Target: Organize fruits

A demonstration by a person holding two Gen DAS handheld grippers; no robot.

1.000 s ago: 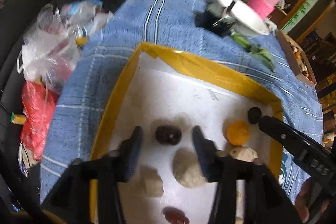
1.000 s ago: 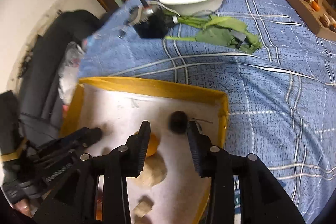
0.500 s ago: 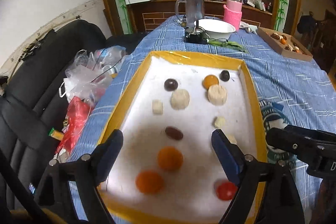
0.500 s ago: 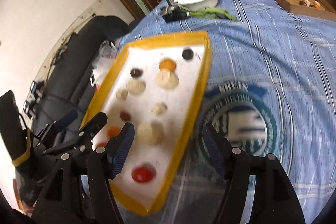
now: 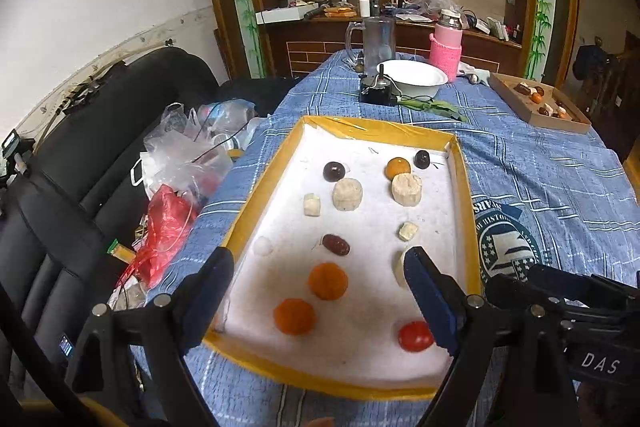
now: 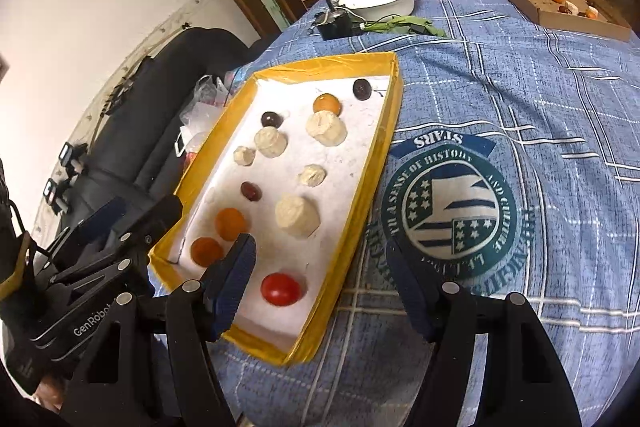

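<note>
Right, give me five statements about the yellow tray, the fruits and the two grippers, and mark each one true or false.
1. Both the left gripper and the right gripper are open with nothing between their fingers. True.
2. The red tomato lies at the far end of the yellow tray. False: it lies at the near end, close to the grippers.
3. Two orange fruits lie next to each other in the near left part of the tray. True.
4. The white bowl stands inside the tray. False: it stands on the blue tablecloth beyond the tray.
5. A cardboard box holding more fruit sits at the far right of the table. True.
</note>
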